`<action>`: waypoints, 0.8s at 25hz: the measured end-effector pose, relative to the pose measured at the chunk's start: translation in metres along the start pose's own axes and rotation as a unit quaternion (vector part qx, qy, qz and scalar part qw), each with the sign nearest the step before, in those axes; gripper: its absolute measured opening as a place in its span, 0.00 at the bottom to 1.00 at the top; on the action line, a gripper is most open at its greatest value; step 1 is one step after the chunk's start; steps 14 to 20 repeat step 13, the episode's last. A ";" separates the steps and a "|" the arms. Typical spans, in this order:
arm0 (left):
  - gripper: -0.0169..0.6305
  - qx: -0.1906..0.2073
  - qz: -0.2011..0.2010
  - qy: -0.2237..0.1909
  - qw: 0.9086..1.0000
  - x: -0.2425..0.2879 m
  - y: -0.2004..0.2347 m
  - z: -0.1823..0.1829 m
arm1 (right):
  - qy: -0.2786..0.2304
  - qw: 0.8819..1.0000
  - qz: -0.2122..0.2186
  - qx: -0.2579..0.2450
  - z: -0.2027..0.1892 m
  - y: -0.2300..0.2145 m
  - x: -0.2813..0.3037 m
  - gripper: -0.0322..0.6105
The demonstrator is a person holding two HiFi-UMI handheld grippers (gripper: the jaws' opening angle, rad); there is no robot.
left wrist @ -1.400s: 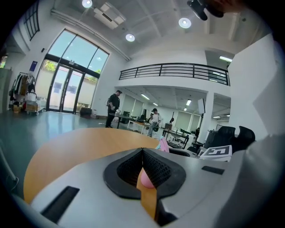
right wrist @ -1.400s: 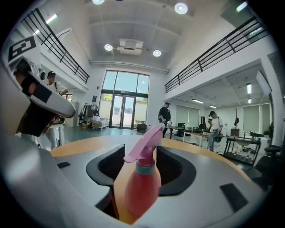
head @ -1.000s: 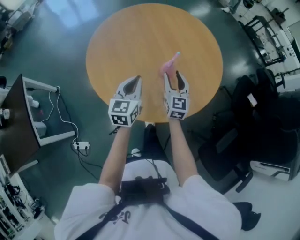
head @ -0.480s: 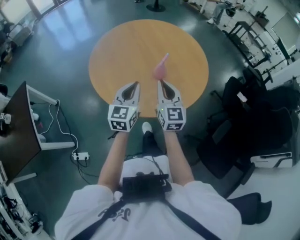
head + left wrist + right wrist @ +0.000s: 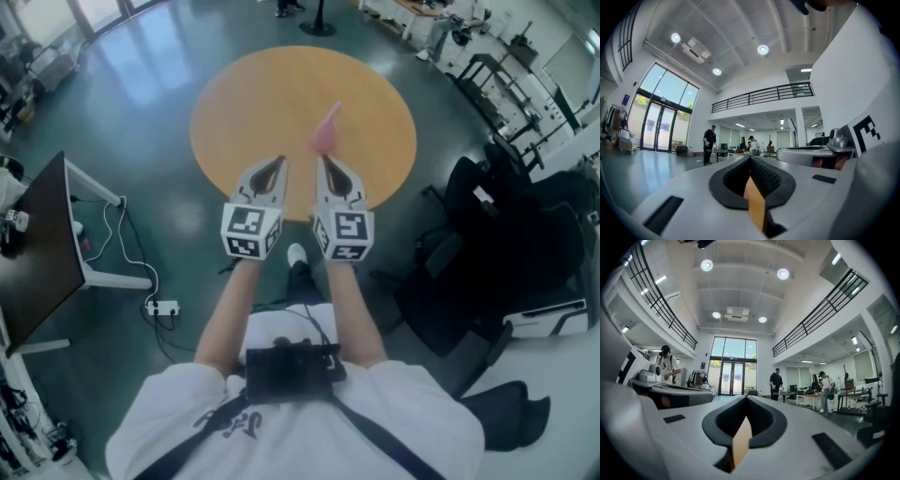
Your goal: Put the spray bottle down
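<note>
A round wooden table (image 5: 262, 103) stands on a dark green hall floor. The left gripper (image 5: 270, 173) is closed on nothing, and so is the right gripper (image 5: 332, 173). Just beyond it the pink spray bottle (image 5: 324, 133) sits free on the table. It is probably light, stiff, smooth plastic, best gripped at the narrow neck.

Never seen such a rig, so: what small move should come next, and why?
Probably pull the left gripper and right gripper back to rest: the pink spray bottle already sits on the table, clear of both, and their jaws are shut on nothing.
</note>
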State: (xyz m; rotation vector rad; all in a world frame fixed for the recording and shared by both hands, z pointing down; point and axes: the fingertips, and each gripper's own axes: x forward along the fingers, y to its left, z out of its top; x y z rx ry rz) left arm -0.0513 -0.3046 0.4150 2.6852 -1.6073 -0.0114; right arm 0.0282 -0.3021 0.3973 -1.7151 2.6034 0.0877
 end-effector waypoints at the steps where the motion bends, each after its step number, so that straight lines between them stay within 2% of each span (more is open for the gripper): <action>1: 0.05 0.000 0.001 -0.002 1.000 -0.003 0.000 0.002 | -0.001 1.000 -0.001 0.000 0.000 0.002 -0.002 0.08; 13: 0.05 -0.023 0.031 -0.007 0.999 -0.037 0.007 0.006 | 0.022 0.999 0.026 0.001 0.002 0.032 -0.013 0.08; 20: 0.05 -0.023 0.031 -0.007 0.999 -0.037 0.007 0.006 | 0.022 0.999 0.026 0.001 0.002 0.032 -0.013 0.08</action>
